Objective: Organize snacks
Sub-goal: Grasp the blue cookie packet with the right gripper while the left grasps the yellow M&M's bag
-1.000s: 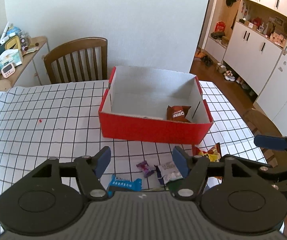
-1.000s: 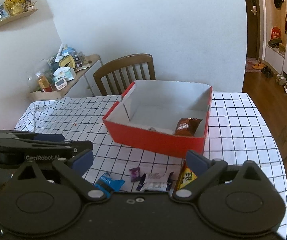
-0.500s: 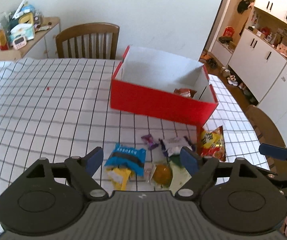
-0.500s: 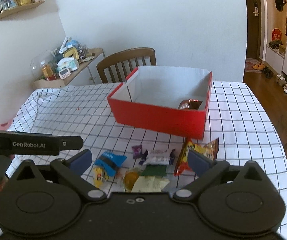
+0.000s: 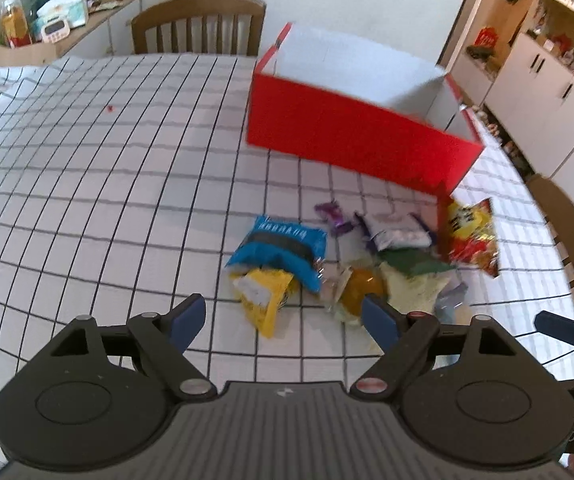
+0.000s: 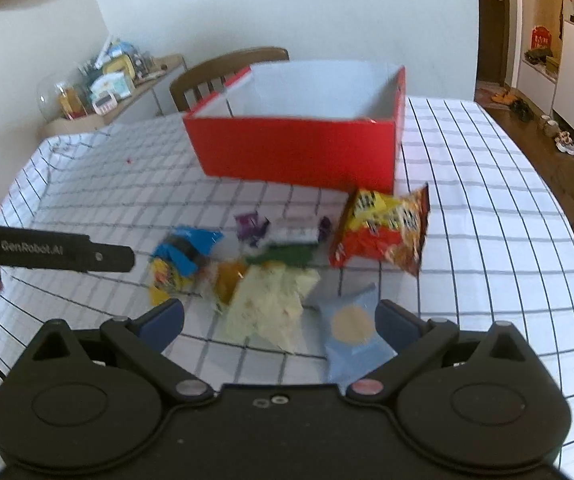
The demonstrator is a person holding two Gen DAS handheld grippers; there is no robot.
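Both hand-held grippers, left & right, hang jaws apart, the left's just widened, nothing between, over the snack pile on the checked counter, near side of the red box. Best bet: pick one packet, w/ pads straddling it.

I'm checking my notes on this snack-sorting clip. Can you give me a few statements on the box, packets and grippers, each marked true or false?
1. The red box stands beyond the loose packets. True.
2. The blue packet lies inside the box. False: it lies on the checked tablecloth.
3. The left hand-held gripper is open and holds nothing. True.
4. The right hand-held gripper is clamped on the red and yellow bag. False: it is open, and the bag lies apart.
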